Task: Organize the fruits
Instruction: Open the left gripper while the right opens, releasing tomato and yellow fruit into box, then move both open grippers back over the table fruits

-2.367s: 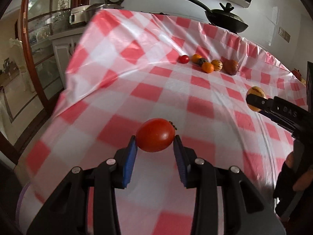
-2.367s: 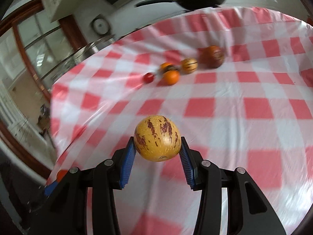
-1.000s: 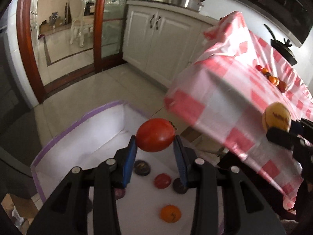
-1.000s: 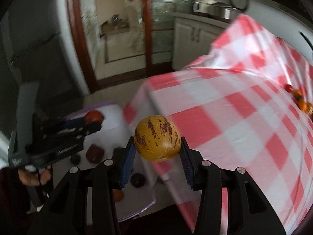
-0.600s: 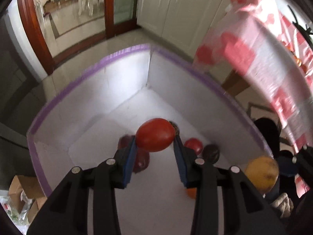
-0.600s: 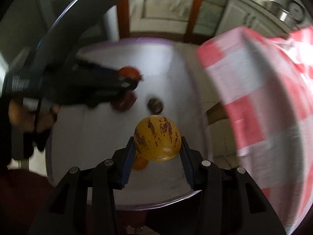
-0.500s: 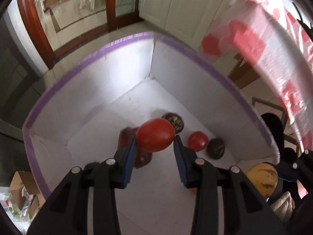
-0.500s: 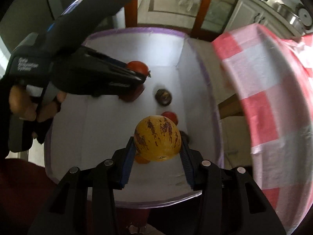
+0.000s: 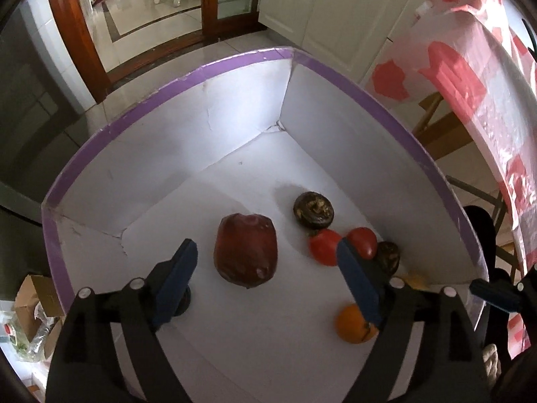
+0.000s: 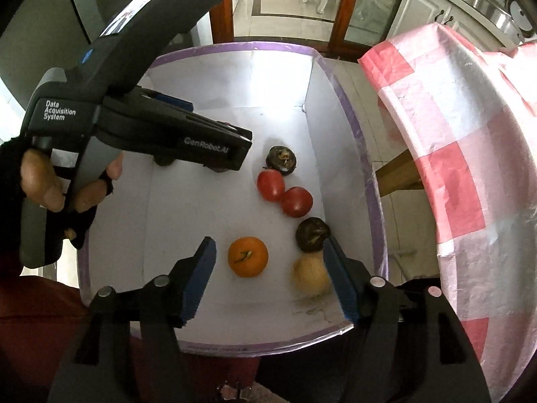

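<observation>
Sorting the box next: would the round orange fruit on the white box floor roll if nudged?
Probably. The round orange fruit lies free on the smooth white box floor, touching nothing, so a nudge would likely send it rolling. Its rind looks firm, so it should stand a gentle grip.

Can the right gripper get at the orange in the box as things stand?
Probably yes. The orange lies alone on the box floor, just ahead of the right gripper, whose opening jaws hold nothing, and no fruit sits between them.
</observation>
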